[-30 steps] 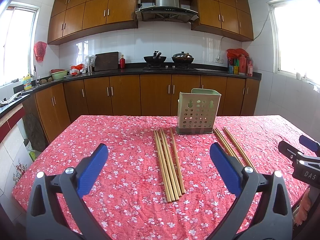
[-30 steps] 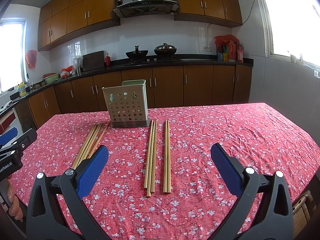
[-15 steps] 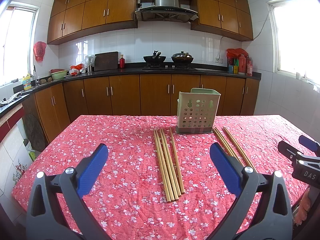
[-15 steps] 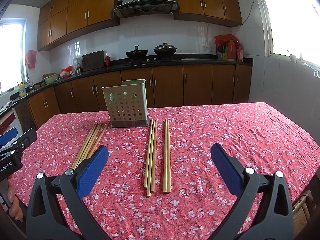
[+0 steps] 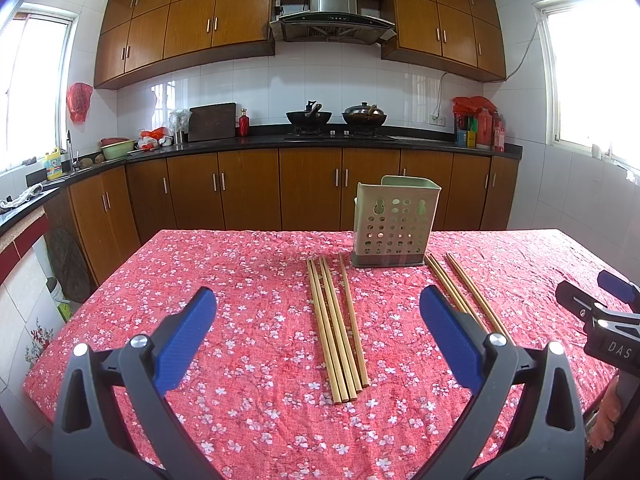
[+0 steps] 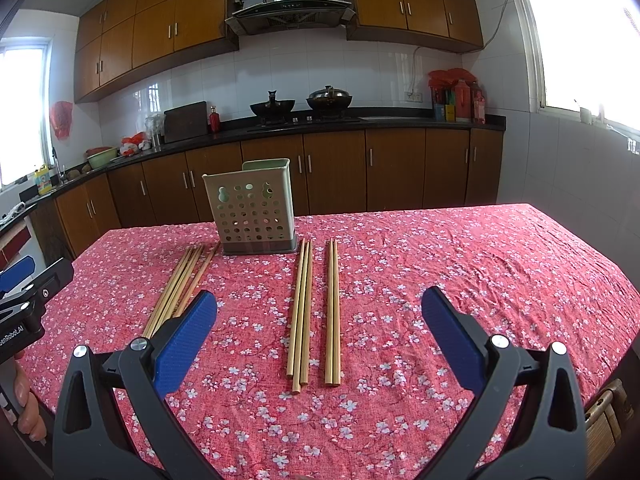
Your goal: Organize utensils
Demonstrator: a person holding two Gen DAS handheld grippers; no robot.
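Note:
A pale green perforated utensil holder stands upright at the far middle of the table; it also shows in the right wrist view. Several wooden chopsticks lie in a bunch left of it, seen in the right wrist view too. Two more pairs lie right of the holder, also in the left wrist view. My left gripper is open and empty above the left bunch's near ends. My right gripper is open and empty above the right pairs.
The table carries a red floral cloth, its near edge just below the grippers. Kitchen cabinets and a counter with woks run behind the table. Each gripper shows at the edge of the other's view.

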